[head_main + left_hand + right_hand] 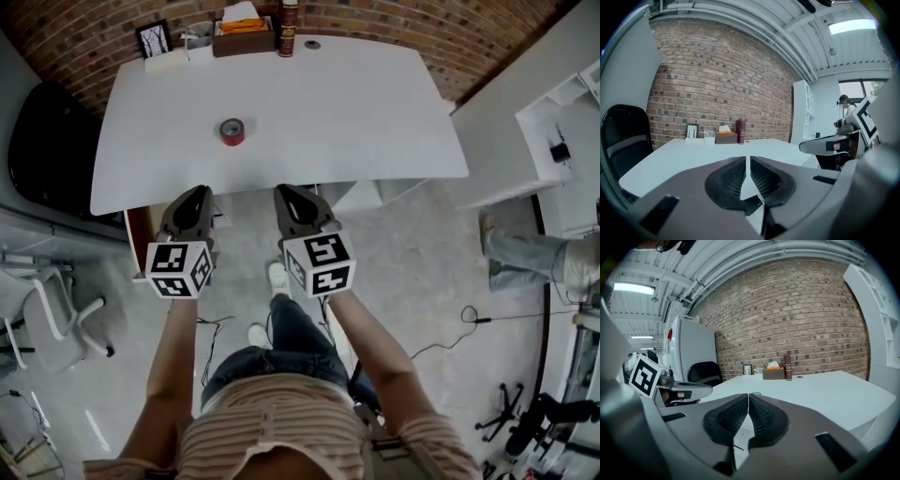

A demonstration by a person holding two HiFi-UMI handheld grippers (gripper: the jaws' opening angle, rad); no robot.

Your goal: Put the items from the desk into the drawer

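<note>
Well, the job looked barely started. The red tape roll sat on the white desk, not yet touched. The left claw and the right claw were shut tight, holding nothing, near the desk's front edge. Next, I think, one needed to open and reach for the roll.

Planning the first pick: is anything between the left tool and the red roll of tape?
Nothing visible: only bare white desk lies between the left tool and the red roll of tape.
</note>
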